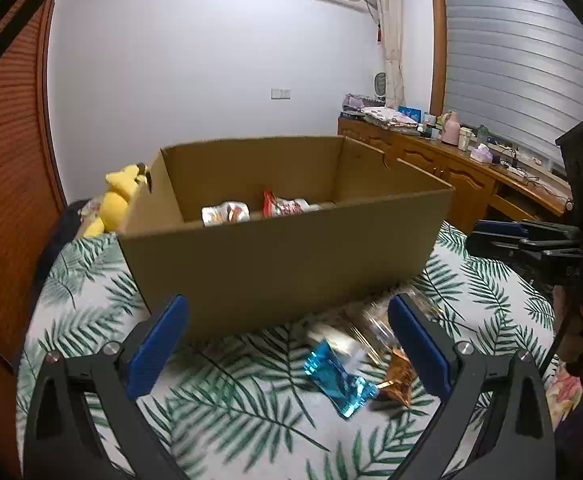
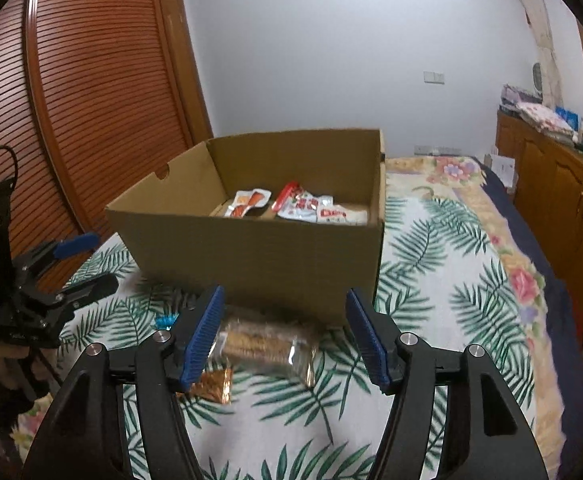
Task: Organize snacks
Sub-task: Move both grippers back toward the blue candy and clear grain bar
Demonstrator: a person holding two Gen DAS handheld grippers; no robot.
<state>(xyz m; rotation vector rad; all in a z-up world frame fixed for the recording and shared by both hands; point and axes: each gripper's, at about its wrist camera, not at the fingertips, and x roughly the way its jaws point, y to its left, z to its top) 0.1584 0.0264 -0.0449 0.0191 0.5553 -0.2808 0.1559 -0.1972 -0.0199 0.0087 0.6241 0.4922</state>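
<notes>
Box: cardboard box (image 1: 283,256) stood open on the leaf-print bedspread (image 1: 227,400), its near wall facing both cameras.
Inside the box: a white-and-orange packet (image 2: 247,202) lay to the left and a red-and-white packet (image 2: 311,206) to the right, both on the box floor near the back.
Loose snacks: a clear pack of brown biscuits (image 2: 267,346) lay on the bedspread just in front of the box; a gold wrapper (image 2: 213,386) lay beside it, and a blue wrapper (image 1: 337,380) lay near both.
Left gripper: left gripper (image 1: 287,352) was spread wide and held nothing, hanging above the bedspread short of the box, with the blue wrapper between its blue pads (image 1: 157,354).
Right gripper: right gripper (image 2: 285,336) was also wide apart and held nothing, with the biscuit pack lying between its fingers; whether a pad touched the pack could not be told.
Beside the box: a yellow plush toy (image 1: 117,200) sat against the box's far left corner.
Room: a wooden sideboard (image 1: 451,164) with clutter ran along the right wall.
</notes>
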